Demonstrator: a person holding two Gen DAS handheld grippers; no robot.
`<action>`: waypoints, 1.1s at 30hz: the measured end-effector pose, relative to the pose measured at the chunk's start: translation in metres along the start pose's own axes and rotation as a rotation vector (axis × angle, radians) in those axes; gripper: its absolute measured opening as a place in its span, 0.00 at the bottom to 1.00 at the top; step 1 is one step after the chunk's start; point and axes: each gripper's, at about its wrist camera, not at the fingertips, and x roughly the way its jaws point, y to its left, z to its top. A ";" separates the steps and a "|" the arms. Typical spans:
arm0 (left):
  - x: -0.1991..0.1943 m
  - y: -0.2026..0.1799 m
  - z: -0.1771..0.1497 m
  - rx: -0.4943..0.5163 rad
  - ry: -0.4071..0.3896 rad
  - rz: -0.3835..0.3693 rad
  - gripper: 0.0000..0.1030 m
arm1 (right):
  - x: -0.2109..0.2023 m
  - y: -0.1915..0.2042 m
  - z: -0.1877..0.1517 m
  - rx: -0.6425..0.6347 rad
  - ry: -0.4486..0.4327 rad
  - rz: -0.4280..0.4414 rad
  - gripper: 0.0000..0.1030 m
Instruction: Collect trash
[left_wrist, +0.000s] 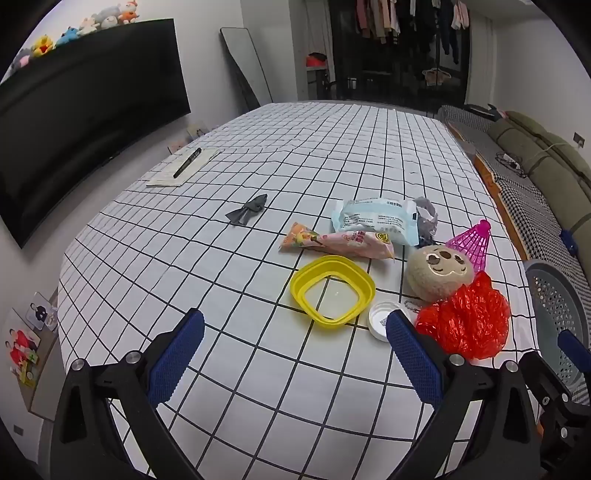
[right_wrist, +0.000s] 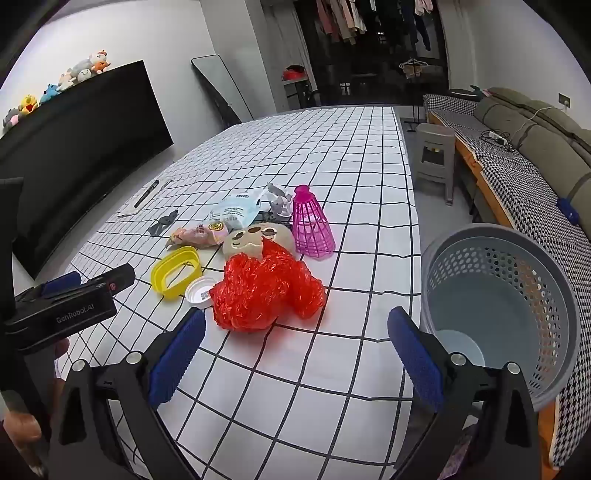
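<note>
A crumpled red plastic bag lies on the checked tablecloth, just ahead of my open right gripper. Behind it are a white cap, a yellow lid ring, a pink snack wrapper, a pale blue packet and grey crumpled scrap. A grey perforated bin stands off the table's right edge. My left gripper is open over bare cloth, short of the yellow lid ring, the white cap and the red bag. Nothing is held.
A plush bear head and a pink shuttlecock lie among the trash. A dark scrap and a pen on paper lie farther left. A sofa and grey stool stand right of the table.
</note>
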 end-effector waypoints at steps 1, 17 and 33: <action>-0.001 0.000 0.000 -0.002 -0.007 -0.004 0.94 | -0.001 0.000 0.000 0.001 -0.009 0.003 0.92; -0.009 0.006 0.001 -0.007 -0.020 -0.008 0.94 | -0.004 0.001 -0.003 0.001 -0.015 -0.002 0.92; -0.011 0.010 0.000 -0.018 -0.028 -0.006 0.94 | -0.008 0.002 -0.001 0.002 -0.029 -0.004 0.92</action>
